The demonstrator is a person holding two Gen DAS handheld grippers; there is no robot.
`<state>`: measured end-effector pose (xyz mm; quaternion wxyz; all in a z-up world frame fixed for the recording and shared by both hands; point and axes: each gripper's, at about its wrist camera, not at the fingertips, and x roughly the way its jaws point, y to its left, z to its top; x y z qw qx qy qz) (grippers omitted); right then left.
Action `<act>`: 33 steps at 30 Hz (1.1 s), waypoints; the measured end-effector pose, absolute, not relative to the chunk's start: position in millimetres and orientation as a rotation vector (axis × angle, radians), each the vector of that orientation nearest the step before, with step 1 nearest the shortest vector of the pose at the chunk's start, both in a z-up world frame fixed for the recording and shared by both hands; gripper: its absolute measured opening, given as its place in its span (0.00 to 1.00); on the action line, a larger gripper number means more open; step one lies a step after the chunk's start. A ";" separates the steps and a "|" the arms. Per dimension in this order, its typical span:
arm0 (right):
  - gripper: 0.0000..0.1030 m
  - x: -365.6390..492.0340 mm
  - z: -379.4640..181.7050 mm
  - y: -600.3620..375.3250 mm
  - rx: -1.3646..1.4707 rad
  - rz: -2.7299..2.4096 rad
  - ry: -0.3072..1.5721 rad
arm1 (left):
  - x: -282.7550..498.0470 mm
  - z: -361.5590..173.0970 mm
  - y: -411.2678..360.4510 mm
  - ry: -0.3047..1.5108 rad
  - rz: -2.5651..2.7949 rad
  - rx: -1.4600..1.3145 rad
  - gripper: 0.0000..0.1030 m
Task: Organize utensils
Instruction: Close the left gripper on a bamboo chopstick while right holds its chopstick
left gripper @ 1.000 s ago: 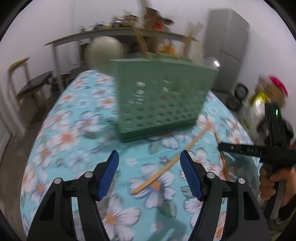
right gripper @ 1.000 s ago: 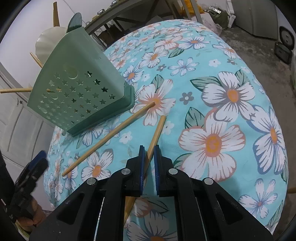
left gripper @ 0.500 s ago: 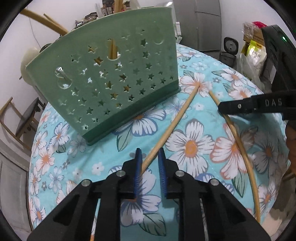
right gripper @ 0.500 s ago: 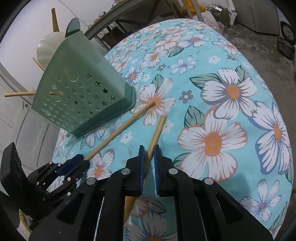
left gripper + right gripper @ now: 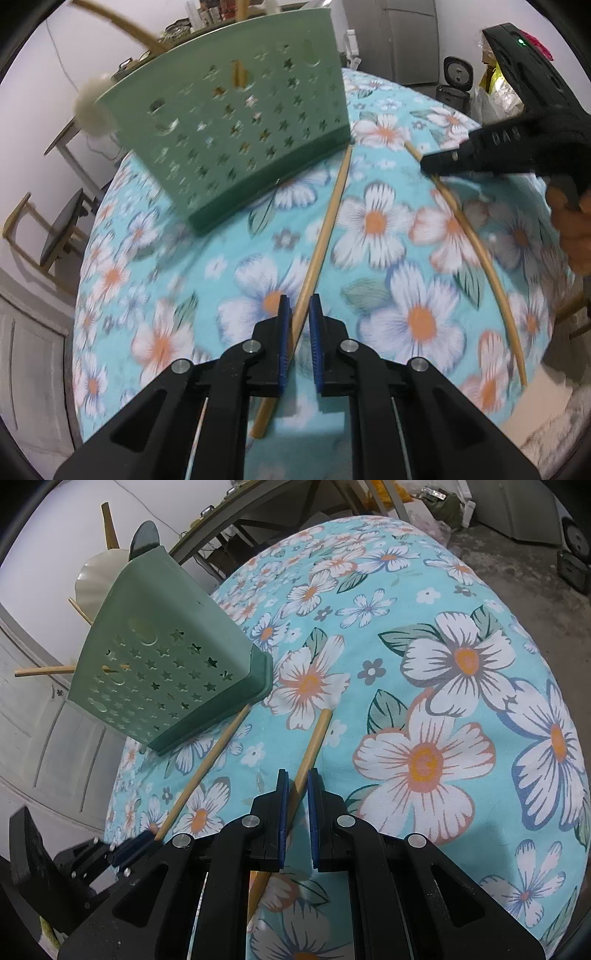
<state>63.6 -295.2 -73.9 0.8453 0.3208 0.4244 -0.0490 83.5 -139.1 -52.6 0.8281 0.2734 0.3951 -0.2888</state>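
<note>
Left gripper (image 5: 297, 314): jaws just drawn in, pinching near chopstick (image 5: 325, 236) close to its butt end. Shaft runs straight ahead from the jaws, tip touching the base of the green holder (image 5: 236, 129). Right gripper (image 5: 295, 790): pressed on second chopstick (image 5: 314, 742), lying likewise toward holder on floral cloth (image 5: 443, 664). Left sits nearer.

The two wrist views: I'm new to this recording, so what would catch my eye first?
The green star-punched utensil holder standing on the floral tablecloth stands out first, with wooden utensils sticking from its top. In front of it lie two chopsticks: the left gripper, whose jaws have just been closing, clamps one chopstick, and the right gripper clamps the other chopstick.
</note>
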 end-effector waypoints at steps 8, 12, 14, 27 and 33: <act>0.08 71.9 -68.9 -292.3 0.610 -0.116 0.903 | 71.6 -46.7 -104.6 0.928 -0.554 0.497 0.11; 0.09 83.7 -64.7 -286.6 0.512 -0.113 0.921 | 71.3 -45.6 -100.8 0.959 -0.551 0.450 0.11; 0.09 87.9 -62.2 -282.8 0.445 -0.088 0.941 | 71.6 -45.6 -99.6 0.984 -0.555 0.417 0.11; 0.10 85.7 -66.0 -286.9 0.453 -0.036 0.955 | 80.2 -20.4 -122.3 0.975 -0.637 0.373 0.18; 0.10 83.2 -67.4 -293.4 0.479 -0.028 0.951 | 104.7 -21.2 -157.3 0.936 -0.696 0.376 0.26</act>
